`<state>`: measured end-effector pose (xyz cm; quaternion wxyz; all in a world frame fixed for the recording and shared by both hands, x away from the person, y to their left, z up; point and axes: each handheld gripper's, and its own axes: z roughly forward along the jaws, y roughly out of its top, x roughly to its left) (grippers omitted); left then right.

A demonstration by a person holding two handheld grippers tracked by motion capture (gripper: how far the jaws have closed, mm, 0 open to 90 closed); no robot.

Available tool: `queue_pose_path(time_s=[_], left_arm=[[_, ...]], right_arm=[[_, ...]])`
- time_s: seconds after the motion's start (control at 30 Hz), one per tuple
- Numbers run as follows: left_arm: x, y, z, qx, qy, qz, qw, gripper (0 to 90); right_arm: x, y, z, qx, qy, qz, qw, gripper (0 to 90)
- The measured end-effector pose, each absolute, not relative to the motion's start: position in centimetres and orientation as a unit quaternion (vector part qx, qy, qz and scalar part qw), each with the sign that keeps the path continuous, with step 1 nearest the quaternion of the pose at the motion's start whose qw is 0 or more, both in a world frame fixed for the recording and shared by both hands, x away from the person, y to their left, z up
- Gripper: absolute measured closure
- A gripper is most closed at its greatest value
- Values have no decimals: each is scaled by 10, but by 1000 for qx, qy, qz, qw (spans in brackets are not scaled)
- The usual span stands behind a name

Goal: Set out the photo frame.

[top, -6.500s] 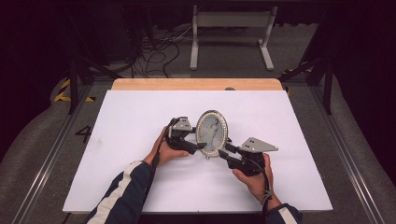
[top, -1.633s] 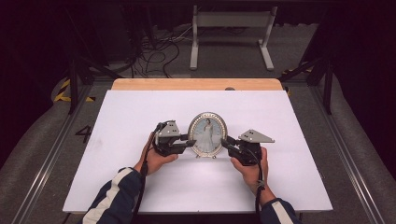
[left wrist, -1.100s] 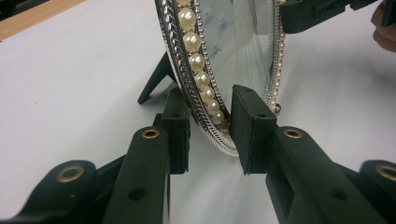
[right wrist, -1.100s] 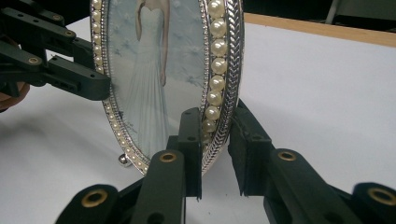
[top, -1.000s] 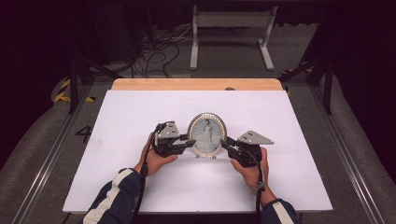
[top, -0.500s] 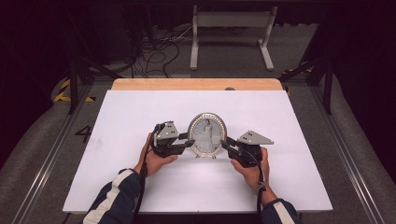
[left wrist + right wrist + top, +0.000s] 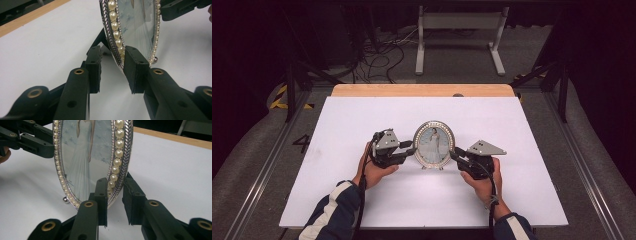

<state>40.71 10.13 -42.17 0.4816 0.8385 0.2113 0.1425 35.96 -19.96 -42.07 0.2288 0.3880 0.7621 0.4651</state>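
An oval silver picture frame (image 7: 434, 145) rimmed with pearls stands upright on the white table top (image 7: 362, 115), showing a figure in a long white dress. My left gripper (image 7: 411, 149) is at its left edge. In the left gripper view the rim (image 7: 117, 50) lies between the jaws of this gripper (image 7: 113, 50), which have just been closing. The front pad (image 7: 133, 70) rests on the glass side and a small gap shows at the back pad (image 7: 93, 67). My right gripper (image 7: 454, 154) (image 7: 115, 181) is shut on the frame's right rim (image 7: 120, 157).
The other gripper shows beyond the frame in each gripper view (image 7: 180, 7) (image 7: 27, 137). A bare wooden strip (image 7: 422, 90) borders the table's far edge. On the dark floor behind it lie cables (image 7: 382, 55) and a white metal stand (image 7: 459, 30).
Several seconds ago the frame was held tilted, farther right. It now stands upright between both grippers. Over the last second both hands and the frame have barely shifted.
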Motion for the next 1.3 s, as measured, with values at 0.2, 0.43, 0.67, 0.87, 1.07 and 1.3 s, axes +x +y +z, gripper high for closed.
queue_pose_path(time_s=[0.2,0.43,0.67,0.87,1.07,1.3], left_arm=[[407,99,-422,842,206,144,478,717],[407,100,-422,841,207,145,479,725],[407,100,-423,845,203,144,473,694],[405,98,-423,851,197,149,464,692],[402,98,-424,856,192,157,454,676],[398,102,-420,856,186,158,456,616]], right_arm=[[359,-200,-421,388,763,464,226,764],[359,-198,-422,387,766,461,226,768],[359,-198,-422,380,770,457,231,769],[357,-197,-422,366,779,447,245,758],[356,-200,-420,357,784,441,252,741],[356,-206,-419,351,787,440,254,676]])
